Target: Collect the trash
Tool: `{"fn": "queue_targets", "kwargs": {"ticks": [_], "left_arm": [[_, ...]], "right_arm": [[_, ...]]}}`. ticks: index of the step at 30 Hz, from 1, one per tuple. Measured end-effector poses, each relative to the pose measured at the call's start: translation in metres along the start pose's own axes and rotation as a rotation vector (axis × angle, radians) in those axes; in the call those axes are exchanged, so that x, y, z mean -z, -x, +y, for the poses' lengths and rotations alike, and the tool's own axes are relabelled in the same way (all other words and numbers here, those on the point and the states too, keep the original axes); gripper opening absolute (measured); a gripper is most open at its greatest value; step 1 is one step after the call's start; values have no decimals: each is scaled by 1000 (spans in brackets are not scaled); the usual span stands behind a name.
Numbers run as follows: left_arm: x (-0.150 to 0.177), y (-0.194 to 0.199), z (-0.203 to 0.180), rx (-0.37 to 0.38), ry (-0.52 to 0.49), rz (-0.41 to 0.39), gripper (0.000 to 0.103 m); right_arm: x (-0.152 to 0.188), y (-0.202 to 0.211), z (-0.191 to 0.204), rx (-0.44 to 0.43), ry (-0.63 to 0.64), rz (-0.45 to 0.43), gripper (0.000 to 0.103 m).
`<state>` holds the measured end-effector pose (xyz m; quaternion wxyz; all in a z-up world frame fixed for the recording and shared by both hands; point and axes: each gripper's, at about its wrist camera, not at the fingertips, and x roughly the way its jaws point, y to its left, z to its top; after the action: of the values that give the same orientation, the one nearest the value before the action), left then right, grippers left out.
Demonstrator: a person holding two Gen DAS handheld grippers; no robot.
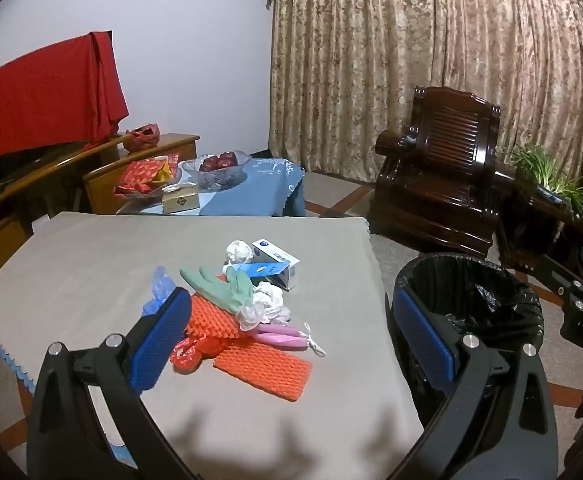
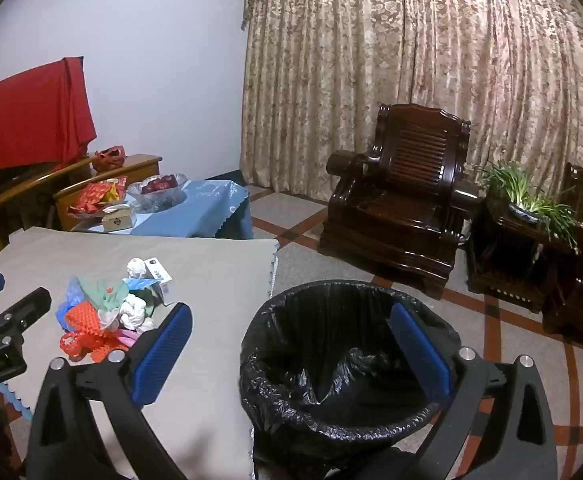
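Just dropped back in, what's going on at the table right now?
Nothing is picked up yet. The left gripper and right gripper are both open and empty. A trash pile sits on the grey-covered table: orange foam netting, a green glove, crumpled tissues and a small carton. The black-lined bin stands beside the table.

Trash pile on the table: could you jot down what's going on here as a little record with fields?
Surface: grey cloth-covered table
Trash pile: orange foam netting, green glove, white crumpled paper, small box, pink items, all heaped together
Bin: black-lined trash bin on the floor beside the table, no trash visible in it
Left gripper: open, holding nothing, pointed at the pile
Right gripper: open, holding nothing, above the bin
Progress: nothing collected yet
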<state>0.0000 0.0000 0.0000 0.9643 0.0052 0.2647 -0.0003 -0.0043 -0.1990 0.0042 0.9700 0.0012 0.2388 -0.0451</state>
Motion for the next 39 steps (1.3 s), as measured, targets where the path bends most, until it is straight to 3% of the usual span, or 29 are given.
{"fn": "queue_targets", "kwargs": {"ticks": [39], "left_arm": [[1,0,0,-5,-5,-9,98]], "right_arm": [[1,-1,1,-1,-2,-4,97]]}}
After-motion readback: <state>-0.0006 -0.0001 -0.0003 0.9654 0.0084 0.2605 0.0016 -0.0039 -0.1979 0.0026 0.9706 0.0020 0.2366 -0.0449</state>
